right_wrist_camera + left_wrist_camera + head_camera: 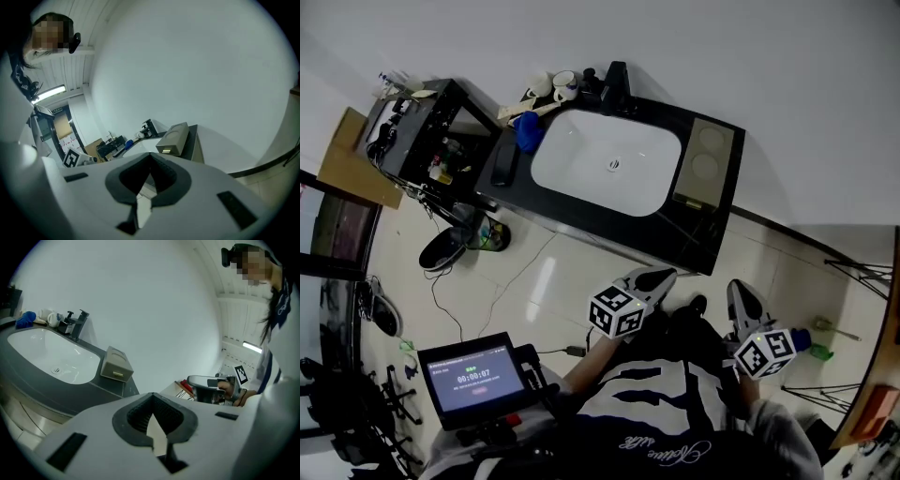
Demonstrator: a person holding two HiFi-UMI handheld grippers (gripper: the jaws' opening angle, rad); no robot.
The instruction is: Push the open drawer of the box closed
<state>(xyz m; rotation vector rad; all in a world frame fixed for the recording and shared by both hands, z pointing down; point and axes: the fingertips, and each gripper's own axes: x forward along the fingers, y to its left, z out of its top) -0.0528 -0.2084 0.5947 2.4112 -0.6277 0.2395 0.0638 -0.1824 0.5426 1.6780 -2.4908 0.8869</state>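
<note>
A small beige box [705, 164] with a drawer sits at the right end of the black sink counter [694, 234]. Its drawer front with a pale handle shows in the left gripper view [116, 366] and in the right gripper view [172, 139]; how far out the drawer stands I cannot tell. My left gripper [659, 277] and right gripper [740, 294] hang close to my body, well short of the counter's front edge. Both are shut and hold nothing: left gripper [153, 398], right gripper [150, 157].
A white basin [605, 159] fills the counter's middle, with a black faucet [616, 89], cups [553, 86] and a blue cloth [528, 131] behind it. A black cart [422, 127] stands left, shoes [445, 246] and cables on the floor, a tablet [476, 378] at my chest.
</note>
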